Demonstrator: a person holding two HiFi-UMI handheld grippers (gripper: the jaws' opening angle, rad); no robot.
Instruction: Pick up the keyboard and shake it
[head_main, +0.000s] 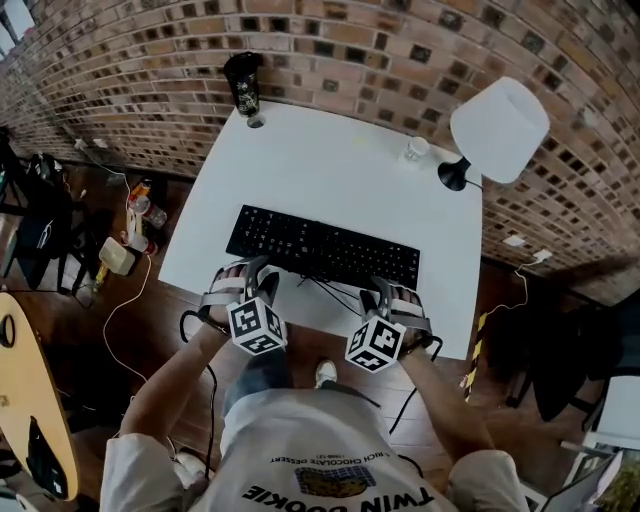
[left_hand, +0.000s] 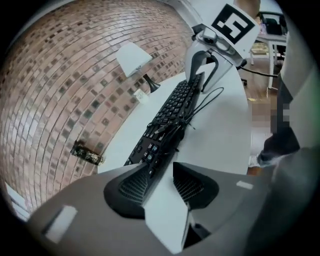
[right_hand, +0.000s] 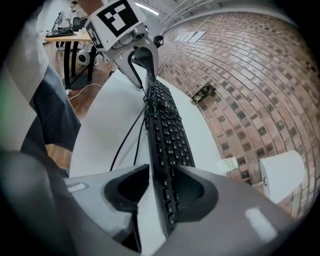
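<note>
While both forearms reach forward from the bottom of the head view, the left gripper (head_main: 250, 275) angles down at the near left corner of the keyboard (head_main: 325, 247), marker cube toward the person. Its own view shows its jaws standing apart, the keyboard's left end at the gap between them and no pad pressing on it. The black keyboard lies flat on the near half of the white table (head_main: 330, 170), its thin cable (head_main: 335, 293) looping off the near edge. At the keyboard's near right corner the right gripper (head_main: 385, 297) points down the same way; its jaws are likewise spread, with the keyboard's right end running between them ungripped. Left of the table, wooden floor (head_main: 120, 340) carries bottles and clutter (head_main: 130, 235). Along the table's far edge stand a dark tumbler (head_main: 243, 88), a small glass (head_main: 415, 150) and a white-shaded lamp (head_main: 498, 128), all against a brick wall (head_main: 350, 45). Only the head view takes in the whole tabletop and the person's printed shirt. Each gripper view looks down the keyboard's length to the other gripper at its far end. The right gripper view also shows a dark-legged desk (right_hand: 62, 35) beyond.
</note>
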